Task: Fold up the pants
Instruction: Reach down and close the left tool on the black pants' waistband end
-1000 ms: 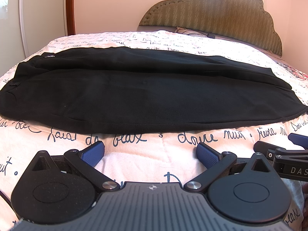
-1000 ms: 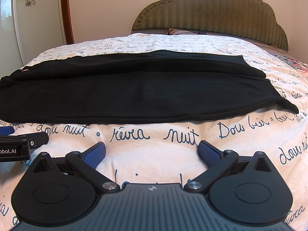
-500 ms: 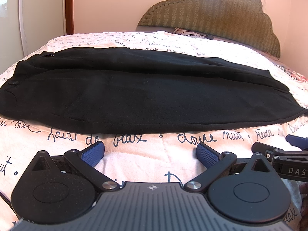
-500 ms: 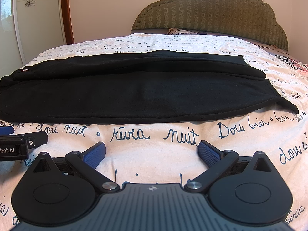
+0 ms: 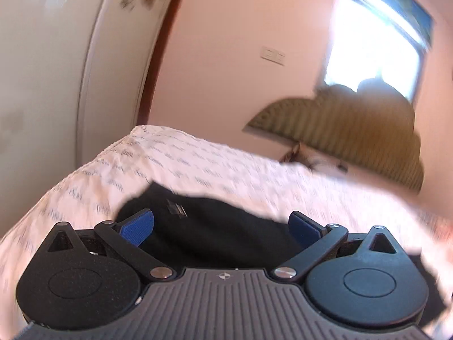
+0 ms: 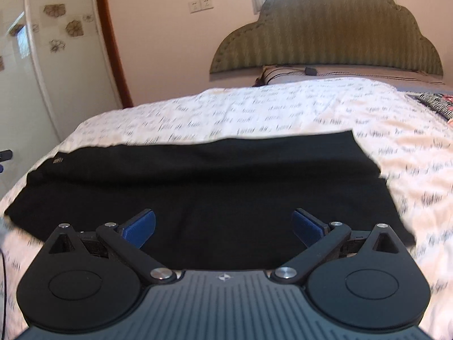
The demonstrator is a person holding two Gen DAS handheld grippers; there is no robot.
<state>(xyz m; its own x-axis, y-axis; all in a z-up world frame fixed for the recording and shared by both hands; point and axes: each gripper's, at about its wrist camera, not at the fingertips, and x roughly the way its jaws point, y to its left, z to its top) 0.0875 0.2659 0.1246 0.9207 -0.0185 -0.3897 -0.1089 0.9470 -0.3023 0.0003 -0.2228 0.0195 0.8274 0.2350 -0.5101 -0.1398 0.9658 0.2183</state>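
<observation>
Black pants [image 6: 203,187] lie flat across the bed, folded lengthwise, waist end with a small label [image 6: 58,160] at the left and leg hems at the right. My right gripper [image 6: 223,226] hangs open over the near edge of the pants, nothing between its blue pads [image 6: 140,226]. In the blurred left wrist view, my left gripper [image 5: 220,226] is open over the waist end of the pants [image 5: 215,232], close to the label [image 5: 177,208]. Neither gripper holds any cloth.
The bed cover [image 6: 254,110] is white with dark script writing. A green padded headboard [image 6: 325,31] stands at the back, with a pillow and cable [image 6: 283,72] below it. A white door [image 6: 42,56] and brown frame stand left. Patterned fabric [image 6: 436,102] lies at the right edge.
Both grippers have moved forward from the bare cover onto the pants. The left one has swung left toward the waist end and tilted up; its view is blurred by motion.
</observation>
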